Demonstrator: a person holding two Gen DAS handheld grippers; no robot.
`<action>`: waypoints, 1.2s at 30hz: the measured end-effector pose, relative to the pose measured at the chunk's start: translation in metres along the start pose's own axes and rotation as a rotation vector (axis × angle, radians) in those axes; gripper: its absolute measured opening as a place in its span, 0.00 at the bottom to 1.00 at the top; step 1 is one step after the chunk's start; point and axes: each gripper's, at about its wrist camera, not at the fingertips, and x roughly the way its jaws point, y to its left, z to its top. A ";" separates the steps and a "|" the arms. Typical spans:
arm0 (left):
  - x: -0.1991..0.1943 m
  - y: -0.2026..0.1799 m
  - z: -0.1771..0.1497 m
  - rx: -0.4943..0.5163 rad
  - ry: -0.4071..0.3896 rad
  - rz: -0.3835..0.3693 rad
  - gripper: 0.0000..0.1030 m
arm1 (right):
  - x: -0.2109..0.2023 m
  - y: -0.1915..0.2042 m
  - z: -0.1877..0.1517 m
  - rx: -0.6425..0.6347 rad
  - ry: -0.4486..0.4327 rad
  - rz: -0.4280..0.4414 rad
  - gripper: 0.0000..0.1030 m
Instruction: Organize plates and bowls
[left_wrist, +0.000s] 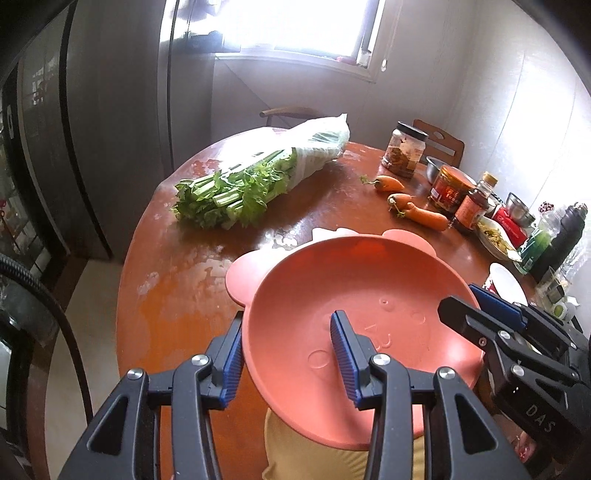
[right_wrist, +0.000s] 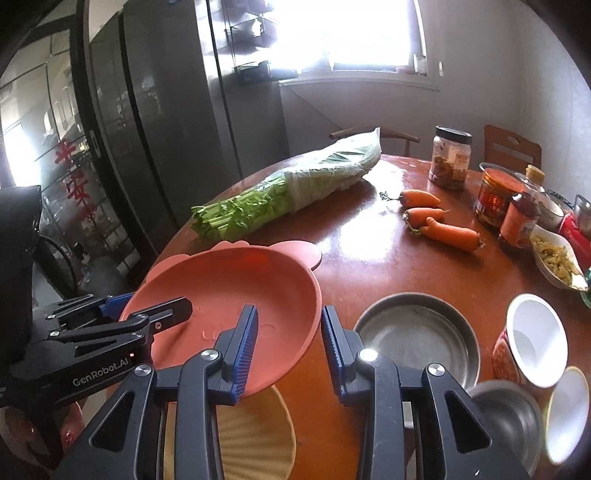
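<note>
The round wooden table is glossy red-brown, its finish worn pale in patches on the left side. At eleven o'clock from its middle lies a long bundle of celery, its stalk end sleeved in a clear plastic bag.

Above the near edge of the table, held clear of the top, is the pink plate. It is a shallow salmon-pink dish, matte like plastic, with two rounded ears jutting from its far rim and faint raised marks moulded into its floor. It tilts, far rim higher. Under its near edge a ribbed yellow plate shows.

The left gripper clamps the pink plate's rim at about eight o'clock, one blue ribbed pad inside the dish and one beneath. The right gripper bites the rim at about four o'clock in the same way, one pad inside, one outside.

At three o'clock from the pink plate a round metal pan rests on the table; beside it at four o'clock stands a red cup with a white inside.

Three carrots lie at one o'clock, just short of a row of jars and bottles along the right edge.
</note>
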 end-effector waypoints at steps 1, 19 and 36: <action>-0.002 -0.002 -0.003 0.005 -0.003 0.001 0.43 | -0.002 0.000 -0.002 0.000 -0.002 -0.001 0.35; -0.006 -0.011 -0.048 0.036 0.006 0.011 0.43 | -0.033 0.011 -0.055 -0.024 -0.006 -0.025 0.36; -0.008 -0.011 -0.066 0.042 -0.008 0.025 0.43 | -0.040 0.016 -0.083 -0.054 0.013 -0.027 0.37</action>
